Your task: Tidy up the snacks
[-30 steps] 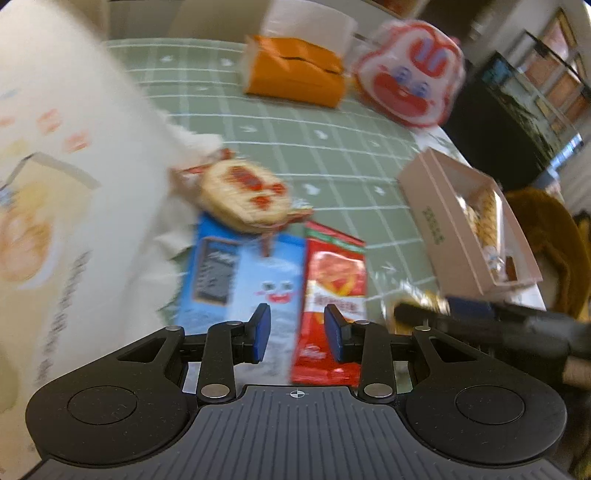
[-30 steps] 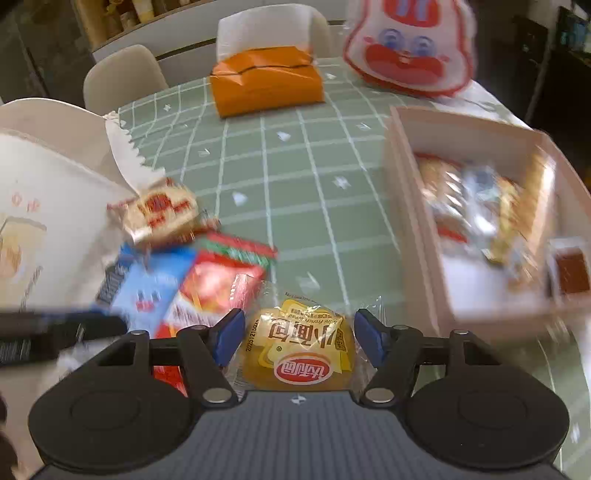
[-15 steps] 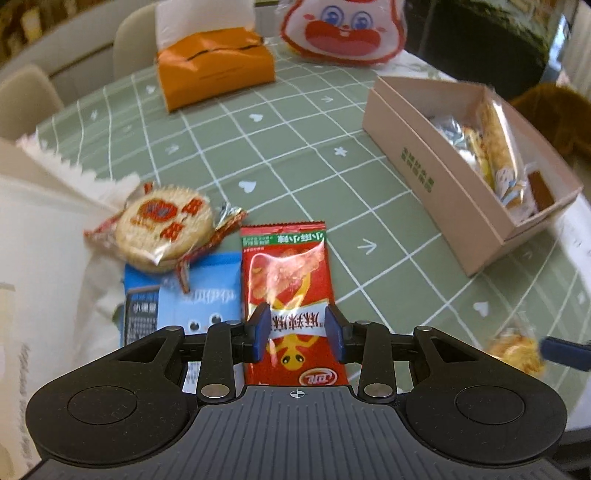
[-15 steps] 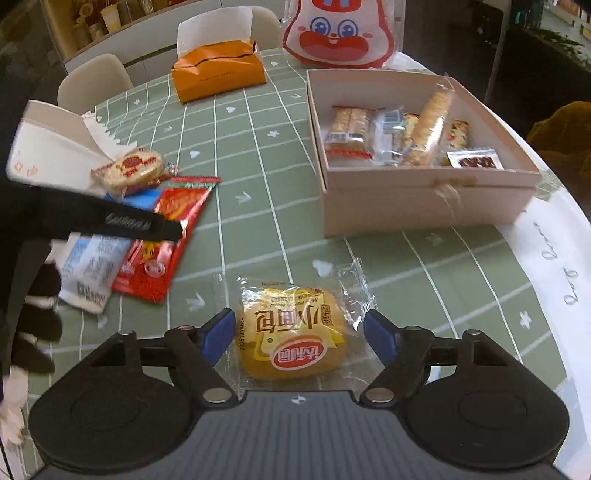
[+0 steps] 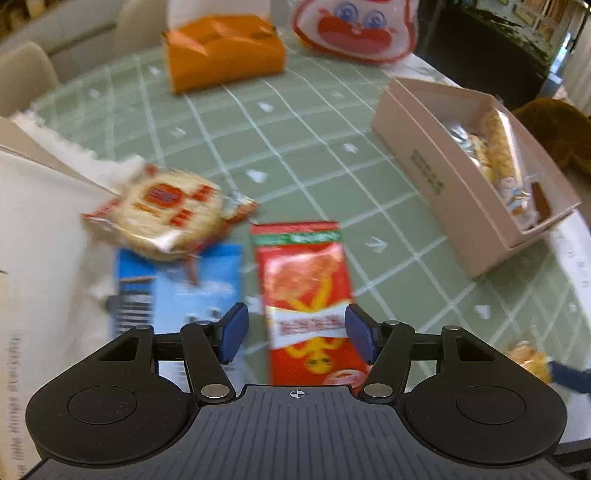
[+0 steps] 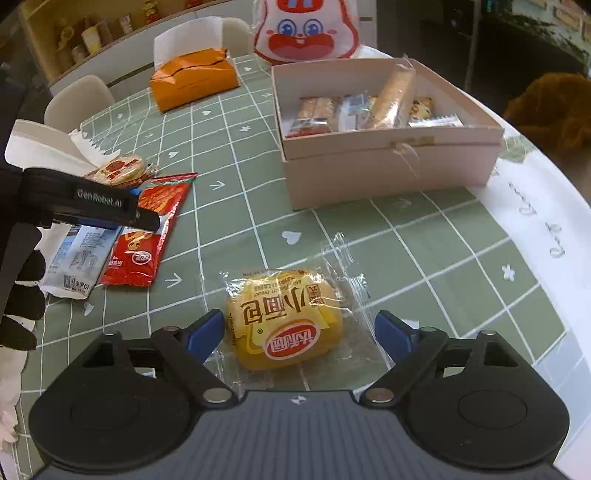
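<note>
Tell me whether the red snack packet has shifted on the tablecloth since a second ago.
No. In the right wrist view the red snack packet lies beside the blue-and-white packet, its top corner below the round cracker, as it did before. Only the cameras moved.

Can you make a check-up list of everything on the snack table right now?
Surface: green checked tablecloth, white border at the right.
Job's things: pink box holding several wrapped snacks; yellow bread pack, red packet, blue packet and round cracker loose on the table.
Clutter: orange tissue box, rabbit bag, white paper bag.
Grippers: left gripper open over the red packet; right gripper open around the bread pack, not squeezing.
Cables: nothing seen.
Surroundings: chairs, shelves behind.
</note>
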### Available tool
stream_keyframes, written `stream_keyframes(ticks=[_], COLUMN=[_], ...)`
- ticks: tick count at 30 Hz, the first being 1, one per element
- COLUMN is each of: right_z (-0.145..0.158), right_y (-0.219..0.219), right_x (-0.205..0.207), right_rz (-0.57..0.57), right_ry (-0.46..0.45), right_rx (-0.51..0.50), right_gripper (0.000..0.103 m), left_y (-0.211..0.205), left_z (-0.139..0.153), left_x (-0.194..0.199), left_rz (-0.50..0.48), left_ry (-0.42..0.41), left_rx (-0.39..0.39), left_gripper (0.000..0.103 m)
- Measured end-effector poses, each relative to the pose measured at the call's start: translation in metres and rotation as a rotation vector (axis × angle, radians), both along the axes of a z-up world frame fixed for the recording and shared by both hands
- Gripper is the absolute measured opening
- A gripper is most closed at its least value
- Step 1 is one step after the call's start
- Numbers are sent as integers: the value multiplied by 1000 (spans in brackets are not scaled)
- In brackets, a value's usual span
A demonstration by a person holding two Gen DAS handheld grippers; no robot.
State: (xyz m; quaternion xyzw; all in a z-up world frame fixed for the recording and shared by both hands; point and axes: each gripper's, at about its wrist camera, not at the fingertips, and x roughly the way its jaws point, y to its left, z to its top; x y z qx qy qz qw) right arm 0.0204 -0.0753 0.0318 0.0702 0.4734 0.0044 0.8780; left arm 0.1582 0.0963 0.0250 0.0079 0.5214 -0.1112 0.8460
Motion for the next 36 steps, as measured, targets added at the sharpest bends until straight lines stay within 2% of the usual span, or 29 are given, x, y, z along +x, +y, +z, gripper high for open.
stream_keyframes(ticks=[2,4,6,7,9,10,12,14,20,25,31,33,36], right_z=[-1,-2,-3,-4,-9,-9,-11,-11,-3,5,13,12,7], right_y=[0,0,2,4,7,9,11,13,11,12,-5,-14,-25], right_x=[-2,-5,-7,-8,-8,-10,-12,-12,-16,-30,-34,-33,-28], right_rz=[-11,-15,-10,-4,10,15,18,11,-25,72,37,-11,-89], right_ry=[-2,0,9,15,39,30,20,23,48,72,92,97,119], right_rx=[9,11,2,-5,-27,-43,-59,-65,-62,-177,-279,-225,-47], right_gripper=[89,89,91,93,97,98,98,98,98,97,97,97,97], left_y=[-12,-26,-35,-35,-31,-27,-20,-12,-4,2,11,10,9], left_z=[-2,-6,-9,-9,-6,-4,-2,-1,0,0,1,1,1], left_x=[3,3,-2,-8,-21,-29,-39,-51,-86,-97,-92,-92,-91], left_rz=[-34,-69,-91,-96,-100,-109,-116,-115,-153,-170,-148,-148,-152], left_ry=[-3,-19,-41,-54,-81,-84,-76,-72,-57,-55,-33,-29,-27], left_rx=[24,70,118,119,114,98,48,10,-24,-45,-101,-102,-94], left_gripper=[85,92,90,85,68,62,59,57,57,57,57,57,57])
